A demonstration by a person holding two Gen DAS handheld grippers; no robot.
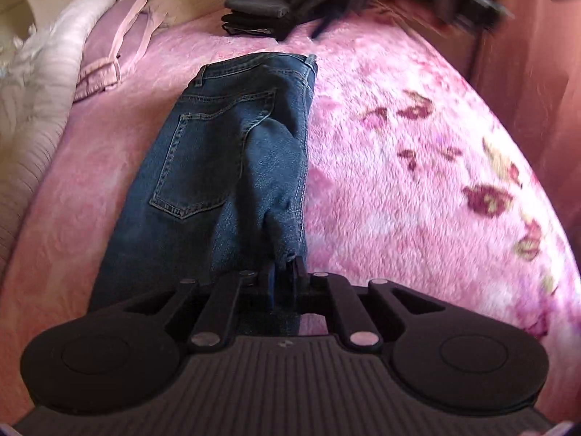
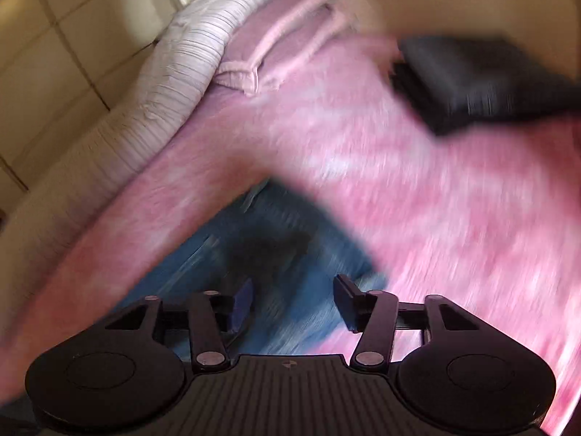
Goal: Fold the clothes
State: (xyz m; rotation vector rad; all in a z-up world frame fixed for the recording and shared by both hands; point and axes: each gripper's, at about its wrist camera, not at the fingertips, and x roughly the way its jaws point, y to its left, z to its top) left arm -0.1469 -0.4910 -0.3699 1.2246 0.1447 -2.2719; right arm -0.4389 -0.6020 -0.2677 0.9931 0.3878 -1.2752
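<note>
Blue jeans (image 1: 225, 152) lie lengthwise on the pink blanket (image 1: 399, 181), waistband at the far end, back pocket up. My left gripper (image 1: 285, 269) is shut on a fold of the jeans' near end and holds it lifted. In the right wrist view, which is motion-blurred, my right gripper (image 2: 294, 301) is open and empty just above the jeans (image 2: 290, 254). The right gripper also shows blurred at the top right of the left wrist view (image 1: 468, 0).
A stack of folded dark clothes (image 1: 261, 11) sits at the far end of the bed, also in the right wrist view (image 2: 479, 80). Pink pillows (image 1: 112, 51) and a striped white duvet (image 1: 43, 83) lie at the left. The bed edge drops off at the right.
</note>
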